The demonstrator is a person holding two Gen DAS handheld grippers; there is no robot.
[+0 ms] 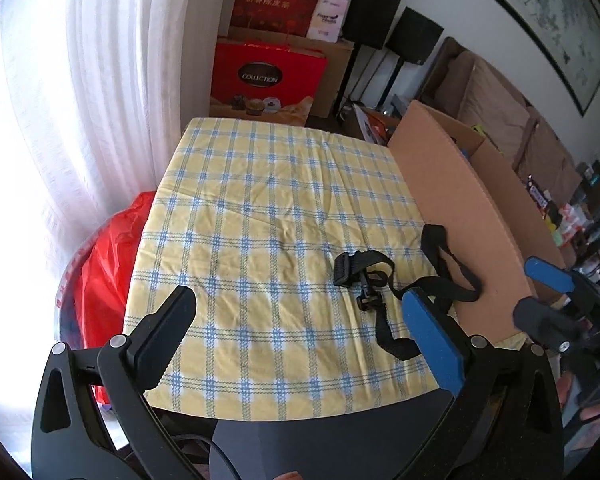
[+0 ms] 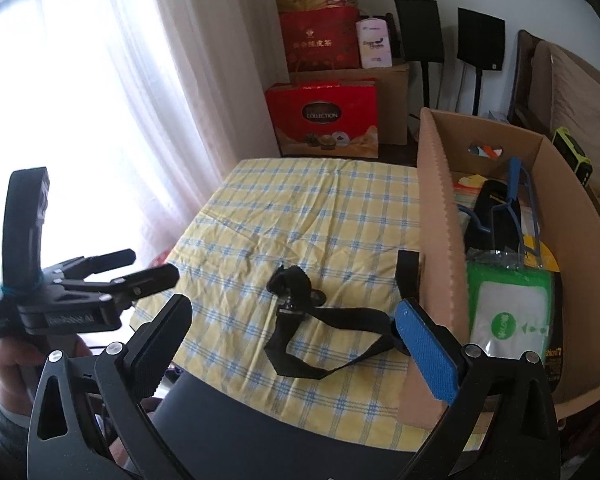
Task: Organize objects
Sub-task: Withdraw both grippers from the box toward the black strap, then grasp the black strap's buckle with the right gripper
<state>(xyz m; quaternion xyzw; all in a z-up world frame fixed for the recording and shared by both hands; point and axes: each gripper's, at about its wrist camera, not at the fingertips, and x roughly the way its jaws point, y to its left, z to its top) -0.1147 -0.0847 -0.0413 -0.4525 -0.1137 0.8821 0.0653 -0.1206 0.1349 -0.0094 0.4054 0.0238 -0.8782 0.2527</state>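
Note:
A black webbing strap [image 1: 380, 280] with plastic buckles lies loose on the yellow and blue checked tablecloth [image 1: 260, 208], one end reaching up to the cardboard box [image 1: 464, 208]. My left gripper [image 1: 300, 312] hovers over the table's near edge, open, with nothing between its fingers; the strap is ahead and to the right. In the right wrist view the strap [image 2: 300, 320] lies just beyond my right gripper [image 2: 292, 306], which is also open and holds nothing. The left gripper [image 2: 148, 266] shows at the left there, and the right gripper [image 1: 536, 292] at the right edge of the left wrist view.
The open cardboard box [image 2: 440, 200] stands on the table's right side and holds a green wipes pack [image 2: 508, 312], a black item and a blue wire piece. Red gift bags [image 2: 324, 120], speakers and a white curtain [image 2: 100, 80] stand behind. A red bag [image 1: 108, 264] sits left of the table.

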